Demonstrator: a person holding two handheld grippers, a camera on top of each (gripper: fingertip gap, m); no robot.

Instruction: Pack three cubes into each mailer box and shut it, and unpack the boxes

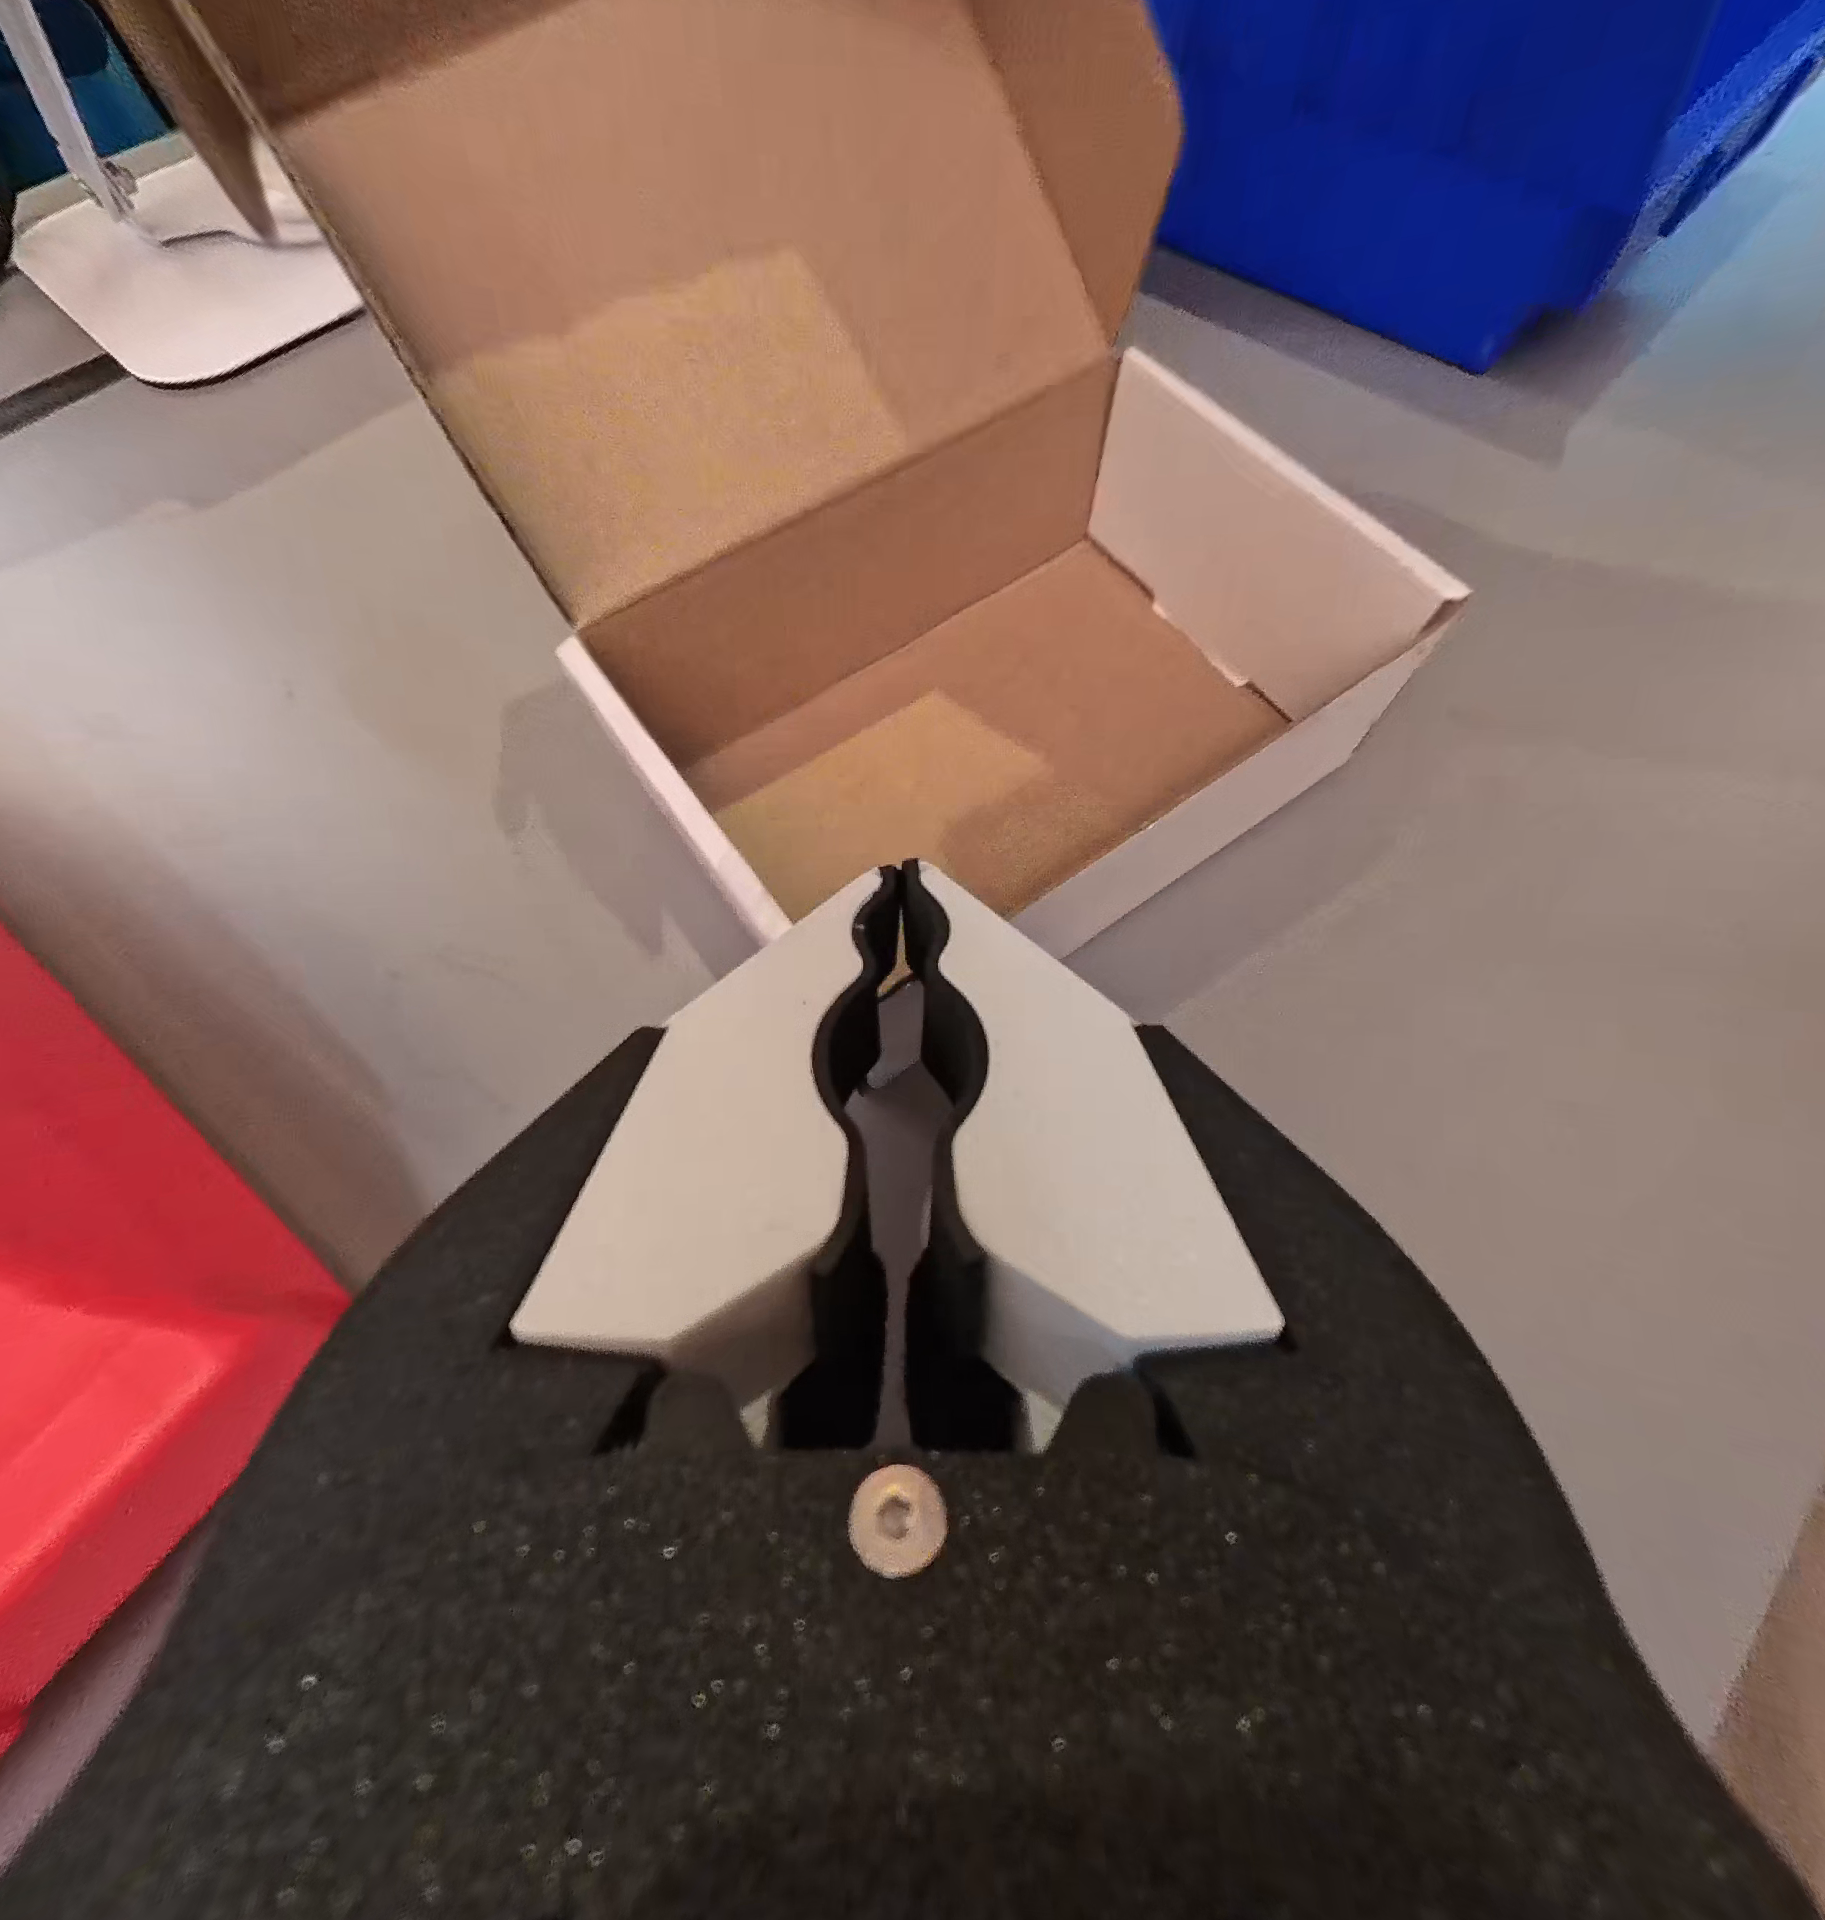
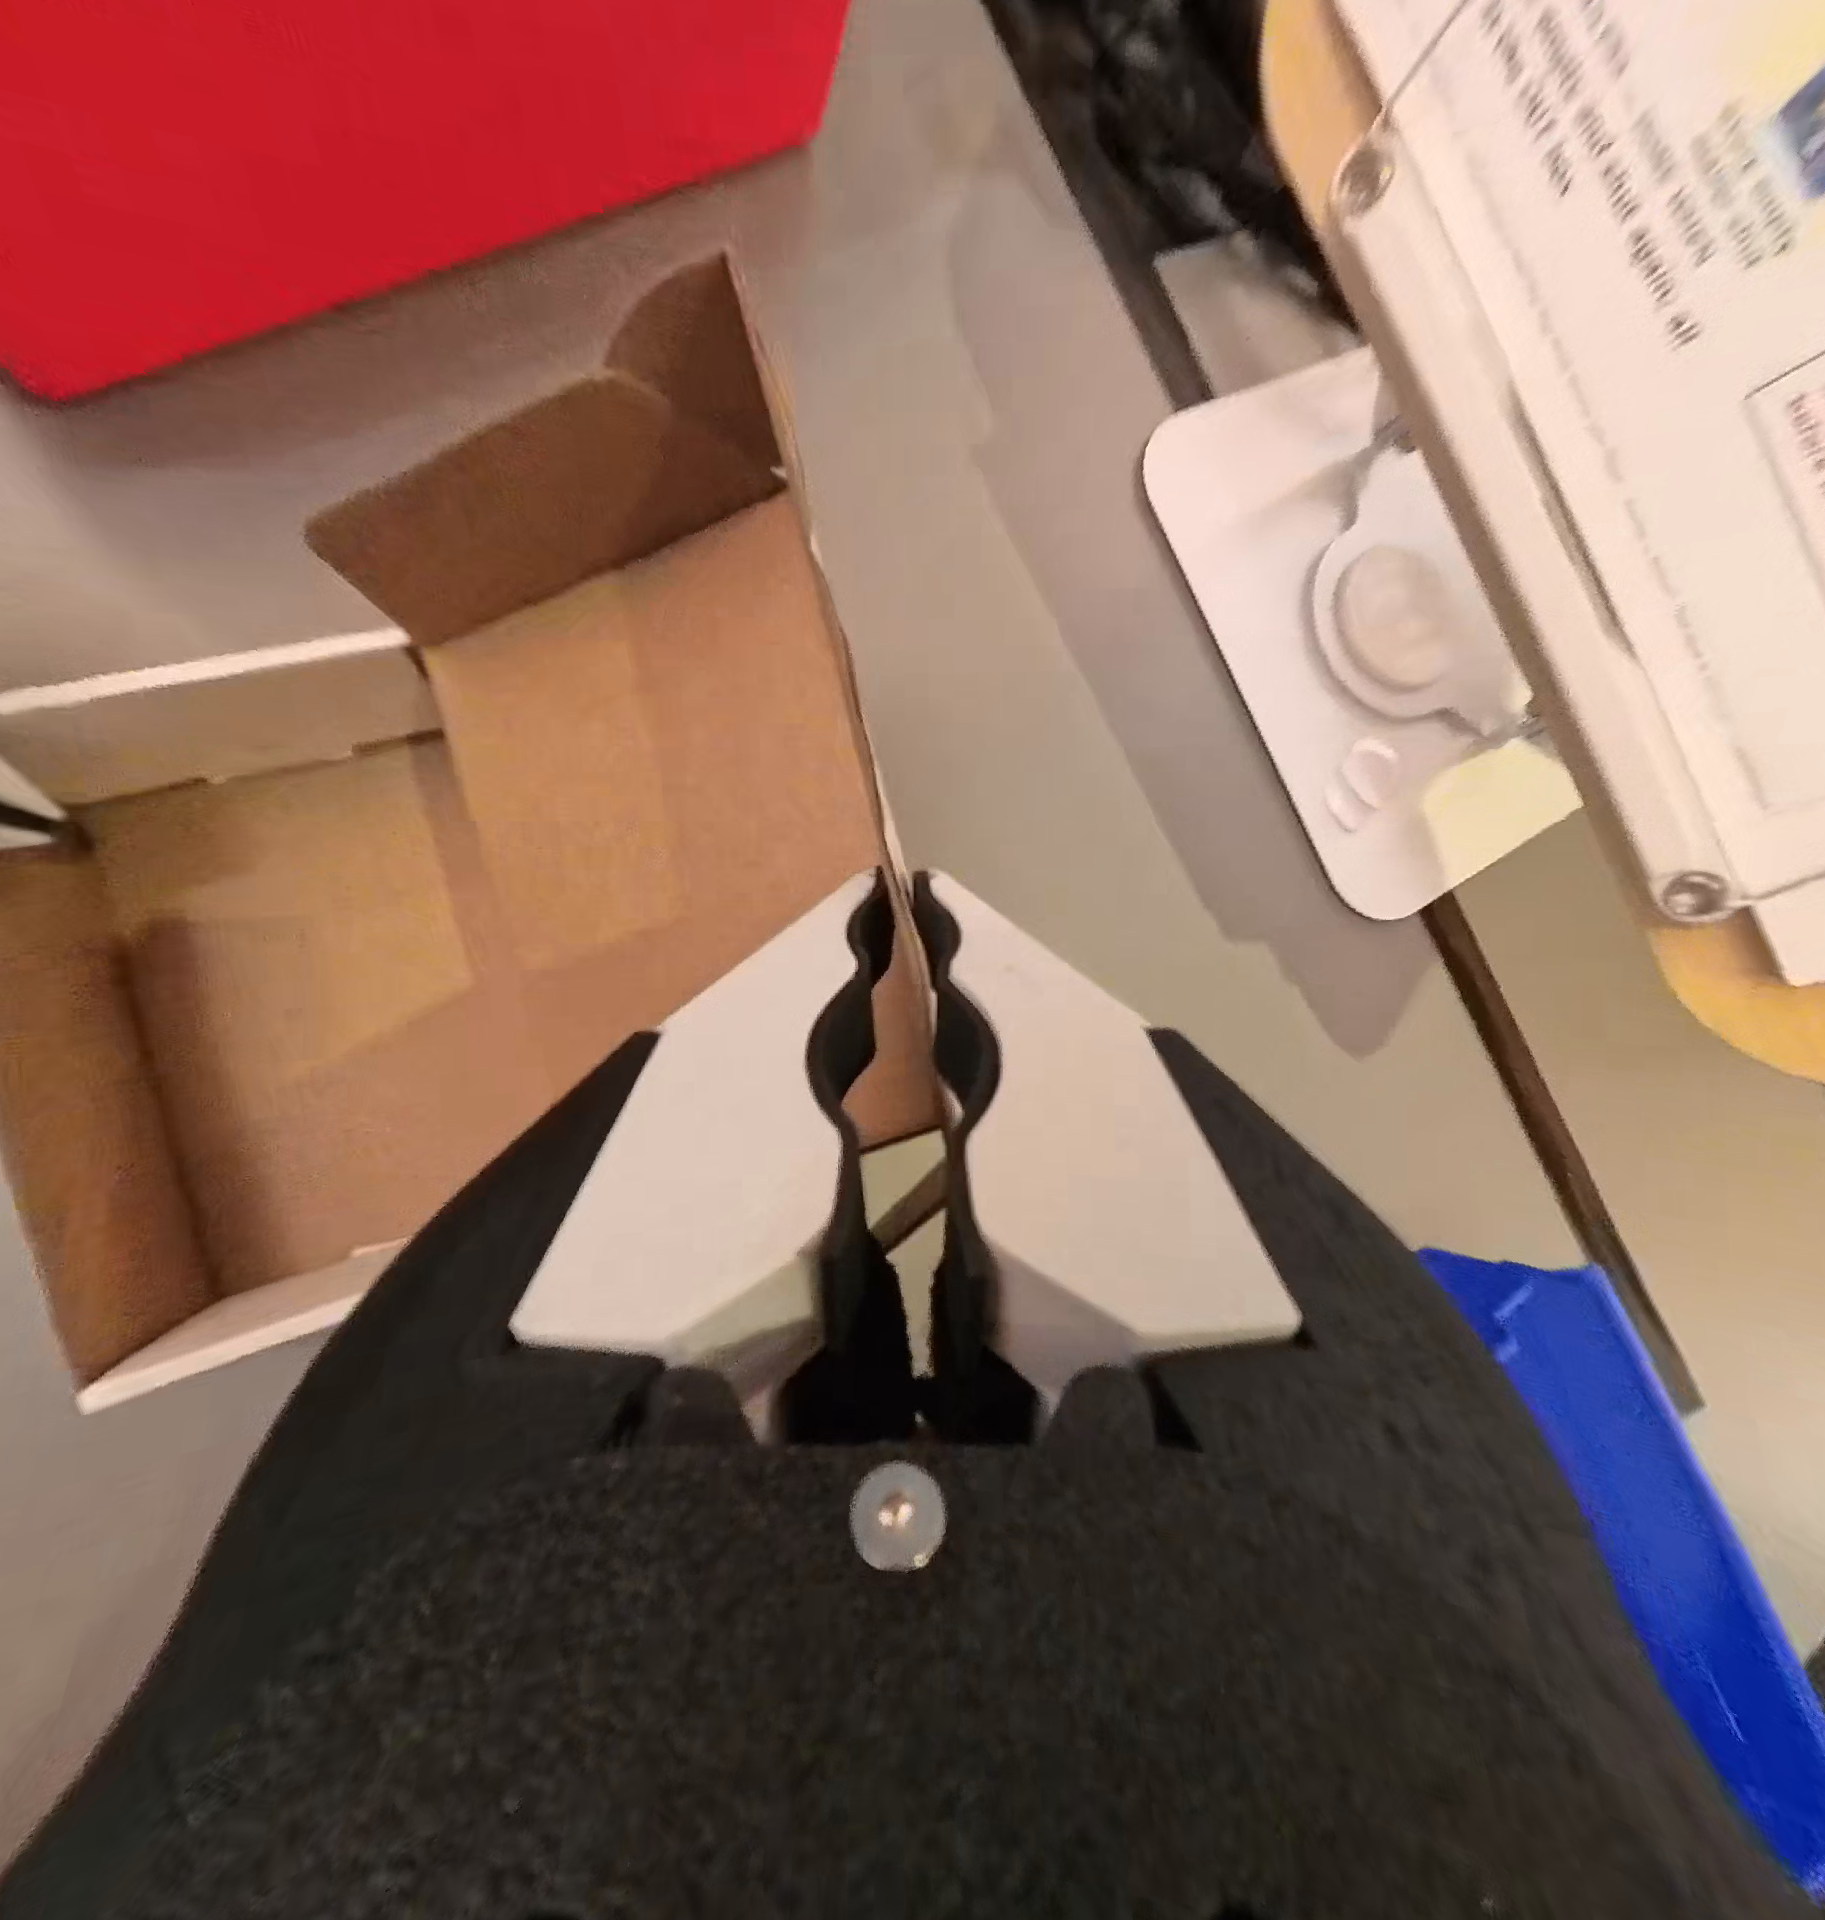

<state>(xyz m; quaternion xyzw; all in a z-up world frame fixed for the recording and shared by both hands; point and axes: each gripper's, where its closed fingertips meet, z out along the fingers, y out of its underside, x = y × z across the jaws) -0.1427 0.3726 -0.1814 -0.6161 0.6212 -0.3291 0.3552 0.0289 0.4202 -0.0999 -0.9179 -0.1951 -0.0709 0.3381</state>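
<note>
A white mailer box (image 1: 1251,561) with a brown inside stands open on the grey table, and I see no cubes in it. Its lid (image 1: 679,260) stands upright. My left gripper (image 1: 903,883) is shut at the box's near corner, with a sliver of the white wall between the jaws. In the right wrist view the same box (image 2: 191,707) lies to the left. My right gripper (image 2: 903,894) is shut on the side edge of the upright lid (image 2: 627,675). No cubes show in either view.
A red bin (image 1: 77,1299) sits left of the box and also shows in the right wrist view (image 2: 368,156). A blue bin (image 1: 1459,156) stands behind on the right. A white stand base (image 2: 1282,644) with a sign holder (image 2: 1666,416) is beyond the lid. Left tips to right tips: about 20 centimeters.
</note>
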